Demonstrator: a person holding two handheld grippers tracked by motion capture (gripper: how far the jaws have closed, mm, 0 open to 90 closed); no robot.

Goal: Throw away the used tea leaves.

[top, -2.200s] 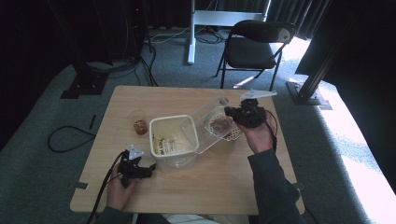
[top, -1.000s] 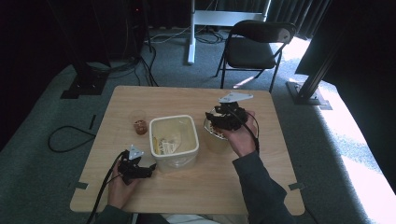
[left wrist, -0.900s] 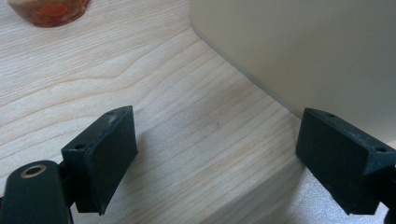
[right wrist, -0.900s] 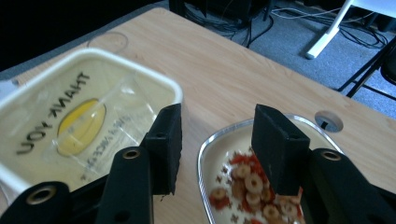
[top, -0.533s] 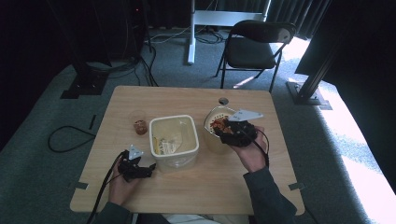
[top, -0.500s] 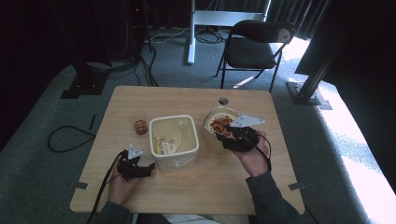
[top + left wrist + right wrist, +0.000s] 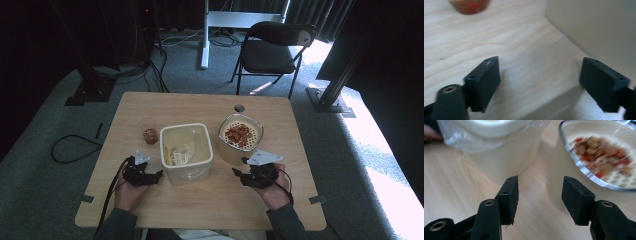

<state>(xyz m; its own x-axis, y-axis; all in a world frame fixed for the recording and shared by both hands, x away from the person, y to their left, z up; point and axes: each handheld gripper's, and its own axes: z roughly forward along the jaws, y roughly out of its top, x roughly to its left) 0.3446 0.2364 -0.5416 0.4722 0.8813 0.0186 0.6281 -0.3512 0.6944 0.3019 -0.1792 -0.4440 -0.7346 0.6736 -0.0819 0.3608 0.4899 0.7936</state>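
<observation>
On light wooden table point(image 7: 210, 200): square cream plastic tub point(image 7: 185, 152) at centre, round cream strainer bowl of reddish-brown bits point(image 7: 240, 138) just right of it, small clear cup point(image 7: 148, 132) to left. Left gripper point(image 7: 150, 176) beside tub, jaws spread wide, empty. Right gripper point(image 7: 240, 175) below bowl, jaws parted, empty.

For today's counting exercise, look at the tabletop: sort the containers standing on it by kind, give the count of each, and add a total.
Square cream tub: 1
Perforated strainer bowl holding reddish-brown pieces: 1
Small clear cup with brown contents: 1
Total: 3
</observation>
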